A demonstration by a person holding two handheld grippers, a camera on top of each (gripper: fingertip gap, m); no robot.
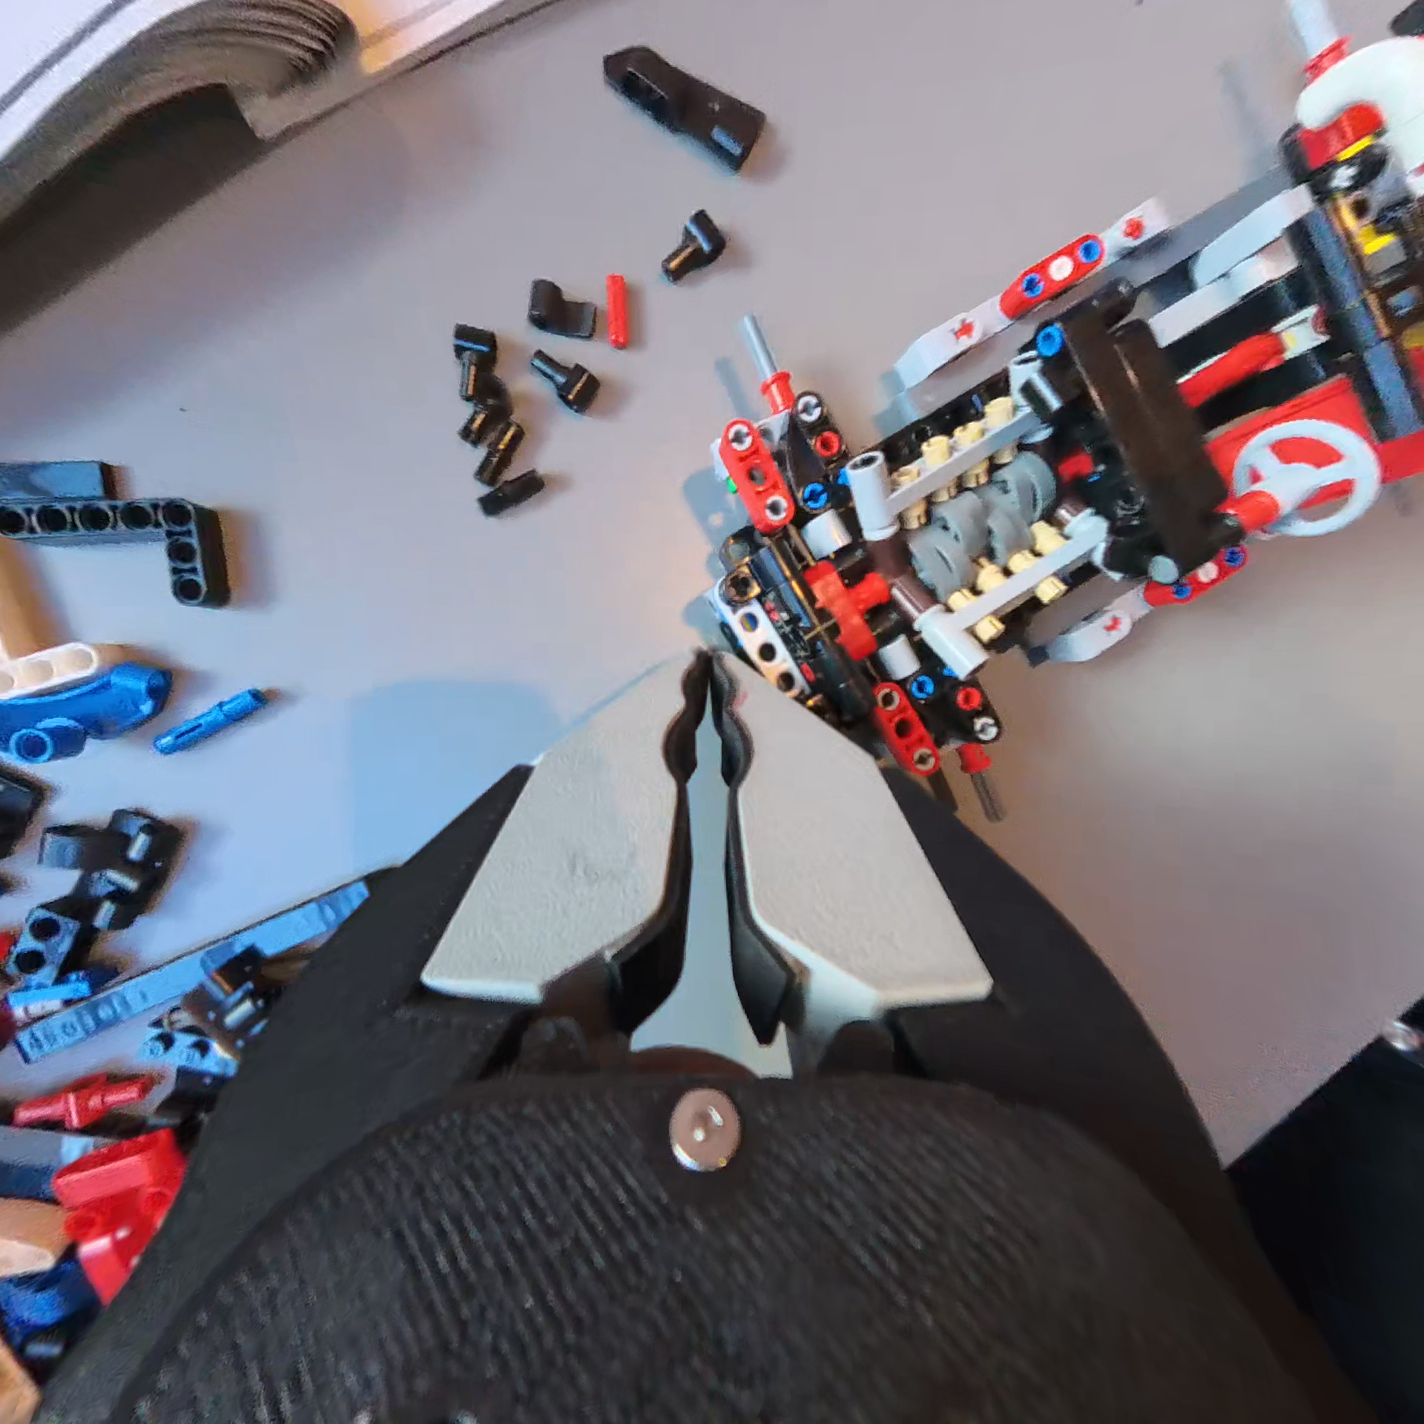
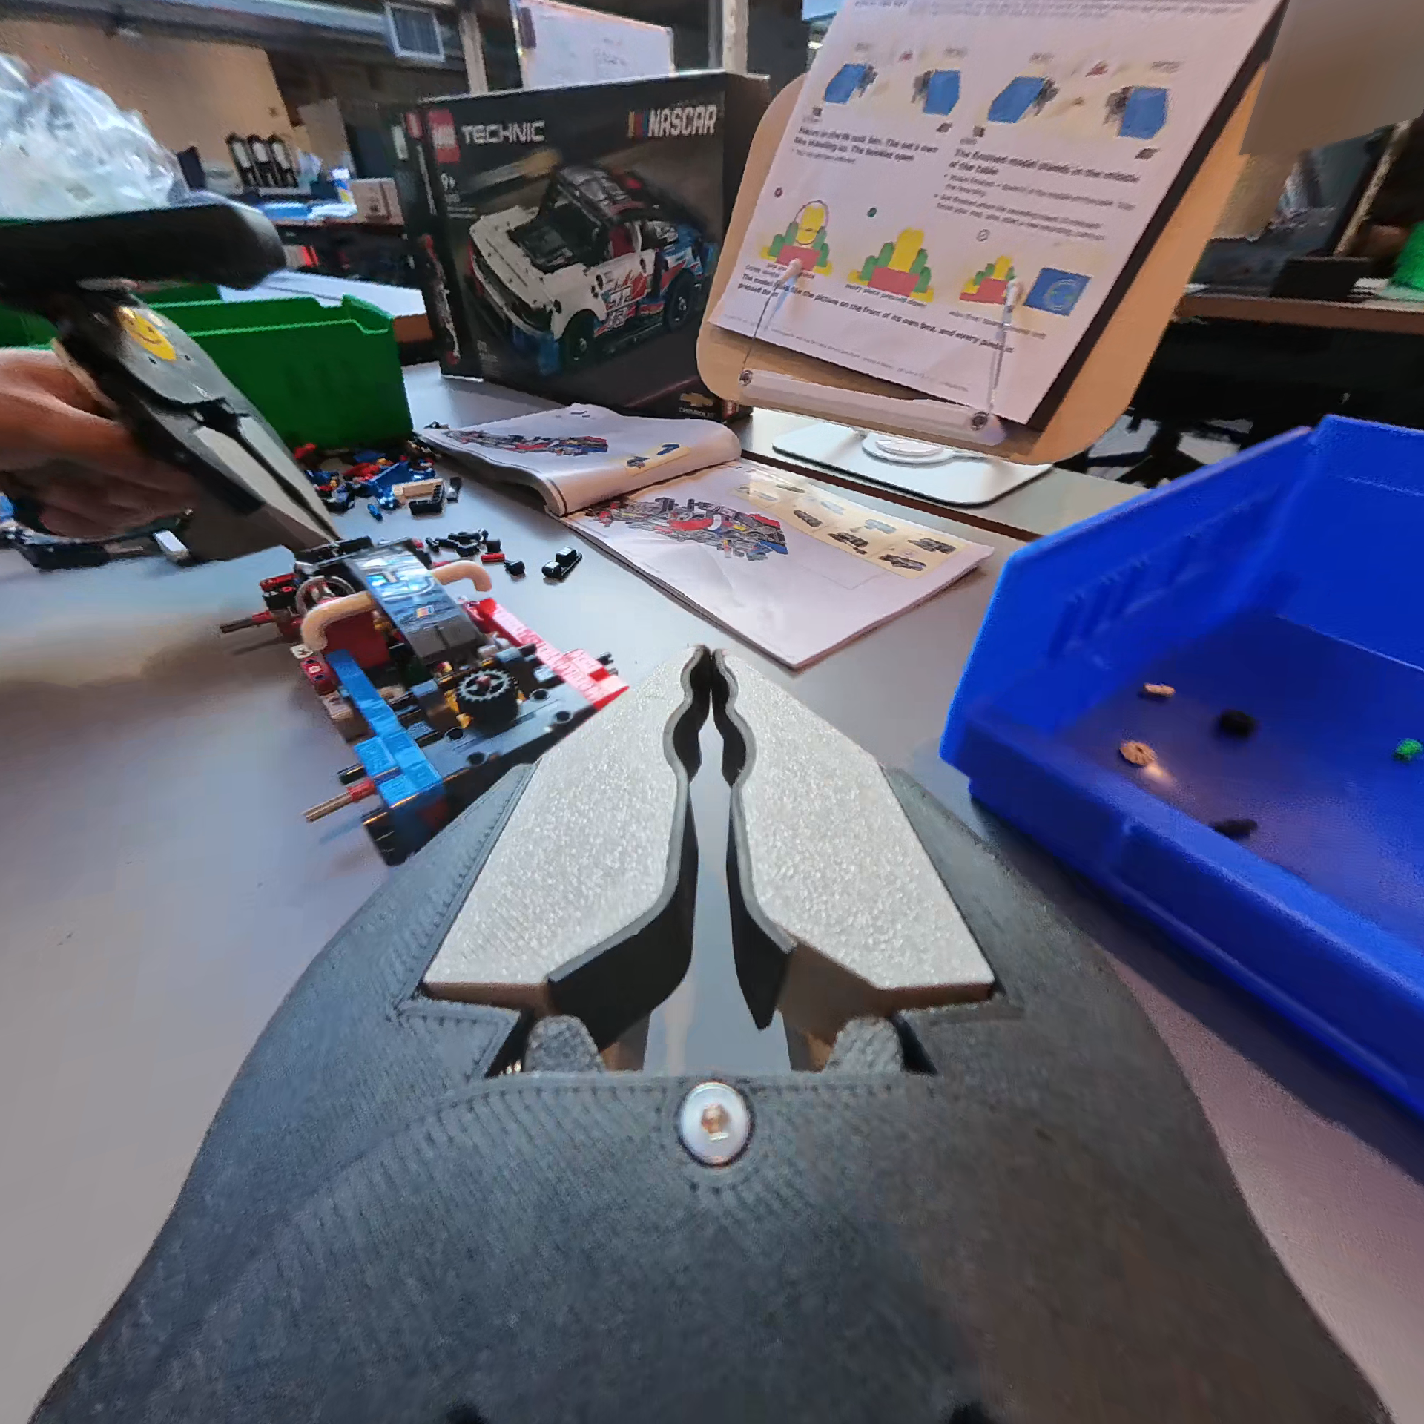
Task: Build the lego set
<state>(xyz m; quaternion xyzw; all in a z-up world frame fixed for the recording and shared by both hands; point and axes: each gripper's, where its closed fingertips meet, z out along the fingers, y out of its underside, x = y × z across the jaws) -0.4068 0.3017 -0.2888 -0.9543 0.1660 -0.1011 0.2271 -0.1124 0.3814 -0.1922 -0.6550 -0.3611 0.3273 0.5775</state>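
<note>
The partly built lego car chassis lies on the grey table, black, red and grey with tan pins and a white steering wheel. My left gripper is shut, with its tips close to the chassis's near end and nothing visible between the pads. The right wrist view shows the same chassis and the left gripper at its far end, held by a hand. My right gripper is shut with nothing between its pads, above the table just right of the chassis.
Loose black pins, a red pin, a black L beam and blue parts lie left of the chassis. An open instruction booklet, the set's box, a sheet on a stand, a green bin and a blue bin surround it. The red pin is closer to my left gripper, around 8 centimetres from its tips; the right tips are 30 centimetres off. The right camera catches it too, in the right wrist view.
</note>
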